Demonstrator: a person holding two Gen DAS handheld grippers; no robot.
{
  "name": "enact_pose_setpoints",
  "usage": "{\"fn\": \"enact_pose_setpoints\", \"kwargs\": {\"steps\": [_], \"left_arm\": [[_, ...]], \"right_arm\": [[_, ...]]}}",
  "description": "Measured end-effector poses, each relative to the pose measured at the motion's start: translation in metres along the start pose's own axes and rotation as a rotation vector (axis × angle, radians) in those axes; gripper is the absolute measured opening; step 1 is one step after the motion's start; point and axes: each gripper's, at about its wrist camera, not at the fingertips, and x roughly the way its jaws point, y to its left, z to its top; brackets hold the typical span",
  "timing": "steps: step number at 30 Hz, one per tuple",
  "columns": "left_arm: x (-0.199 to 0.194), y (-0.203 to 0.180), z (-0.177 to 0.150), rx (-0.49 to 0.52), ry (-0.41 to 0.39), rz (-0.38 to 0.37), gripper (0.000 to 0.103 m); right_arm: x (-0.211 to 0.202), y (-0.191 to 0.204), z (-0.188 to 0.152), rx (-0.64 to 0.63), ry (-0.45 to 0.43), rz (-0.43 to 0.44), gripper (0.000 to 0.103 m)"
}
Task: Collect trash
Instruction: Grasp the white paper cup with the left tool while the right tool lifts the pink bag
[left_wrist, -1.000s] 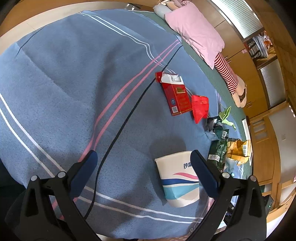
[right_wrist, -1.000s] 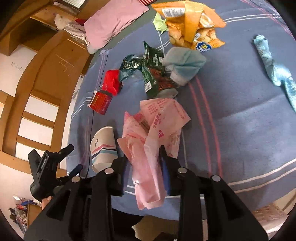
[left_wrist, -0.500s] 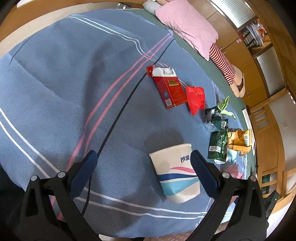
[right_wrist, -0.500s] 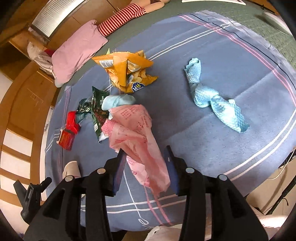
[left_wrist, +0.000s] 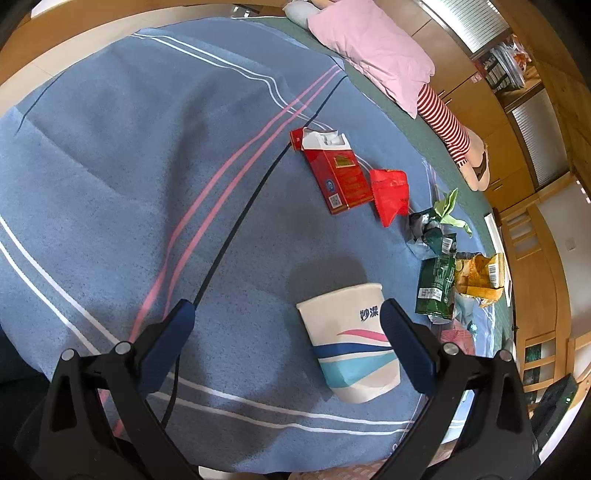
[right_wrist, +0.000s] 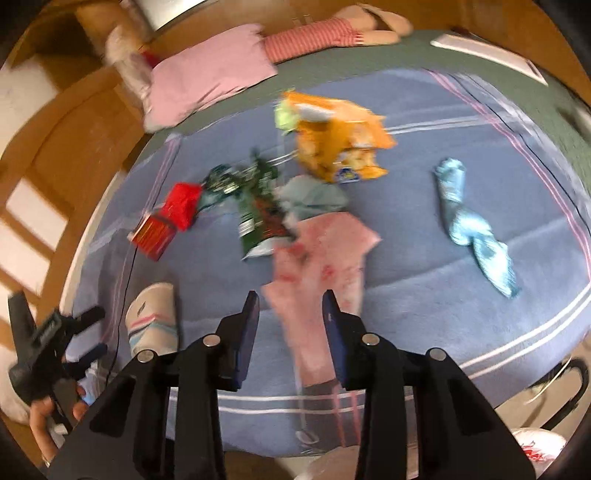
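1. Pink, thin plastic — a printed bag (right_wrist: 317, 258) hangs between the blades of the right gripper (right_wrist: 290, 314). The picture is blurred, and the bag lies closer to the right blade, with a gap on the left. The jaws have just been closing with the bag between them, but I cannot tell whether they pinch it. Red print on the bag is too smeared to read.
2. Beyond the bag lie a green foil wrapper (right_wrist: 258, 218), an orange snack bag (right_wrist: 340, 144) and a pale blue-grey wad (right_wrist: 310, 195).
3. Off to the right of that claw lies a twisted light-blue cloth (right_wrist: 469, 225).
4. Left gripper (left_wrist: 286, 317) stands wide with nothing in it. A paper cup (left_wrist: 351, 343) lies on its side just inside the right finger; dark blue characters near its rim, then red, navy and teal waves.
5. Ahead of that claw sit an opened red carton (left_wrist: 340, 173) with a gold emblem and a code square, and a crumpled red wrapper (left_wrist: 389, 192).
6. All of it rests on a blue blanket (left_wrist: 129, 166) striped white, pink and black — a pink pillow (left_wrist: 373, 51) at the far end, wooden furniture around.
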Motion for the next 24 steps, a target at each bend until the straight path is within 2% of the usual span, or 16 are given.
{"fn": "enact_pose_setpoints", "kwargs": {"steps": [6,9,12,14,16,19,21,24], "left_arm": [[0.000,0.001,0.000,-0.011,0.000,-0.003,0.100],[0.000,0.001,0.000,-0.011,0.000,-0.004,0.100],[0.000,0.002,0.001,-0.014,0.002,-0.007,0.100],[0.000,0.002,0.000,-0.015,0.005,-0.009,0.100],[0.000,0.001,0.000,-0.011,0.009,-0.012,0.100],[0.001,-0.001,-0.001,0.003,0.016,-0.014,0.100],[0.002,-0.002,-0.001,0.011,0.025,-0.018,0.100],[0.004,-0.004,-0.002,0.020,0.035,-0.017,0.100]], "right_arm": [[0.011,0.033,-0.011,-0.082,0.092,0.146,0.037],[0.007,0.038,-0.012,-0.076,0.086,0.208,0.038],[-0.012,0.028,-0.005,-0.012,-0.028,0.189,0.038],[-0.023,0.005,0.001,0.103,-0.108,0.148,0.042],[-0.027,-0.023,0.003,0.247,-0.149,0.106,0.043],[-0.019,-0.049,0.003,0.351,-0.138,0.054,0.043],[-0.004,-0.066,0.001,0.405,-0.095,0.026,0.043],[0.029,-0.077,-0.004,0.463,0.011,0.075,0.043]]}}
